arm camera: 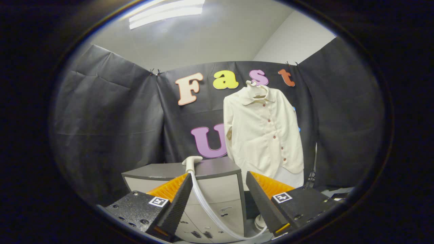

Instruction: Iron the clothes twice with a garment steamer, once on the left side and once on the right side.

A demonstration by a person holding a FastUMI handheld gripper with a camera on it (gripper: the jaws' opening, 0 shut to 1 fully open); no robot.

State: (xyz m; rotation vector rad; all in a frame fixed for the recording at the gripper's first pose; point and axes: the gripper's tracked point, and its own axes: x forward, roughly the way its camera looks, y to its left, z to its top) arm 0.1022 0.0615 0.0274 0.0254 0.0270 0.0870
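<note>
Gripper: we are holding the gripper with its two fingers spread wide apart, and nothing is between them; they are gripping nothing.

Steamer: the white plastic steamer head is lying on the top of the low grey cabinet, near its front edge. Its pale ribbed hose is hanging down over the cabinet front and curving to the right, toward a white base near the floor.

Clothes: the cream long-sleeved shirt with dark red buttons is hanging on a white hanger against the far wall, to the right of the cabinet.

Key relation: the steamer head is lying just beyond the left finger tip, ahead and a little to the left of the middle of the gap. Its handle seems to be pointing toward us, so we judge that the fingers must be moving forward and slightly left to take it.

Hose and fingers: the hose is passing down through the gap between the fingers, close to the left one; we cannot tell if it is touching.

Stage: we judge that the steamer is not yet picked up and no side of the shirt is steamed.

Risk: the hose could be pulling against the cabinet edge when the head is lifted.
</note>
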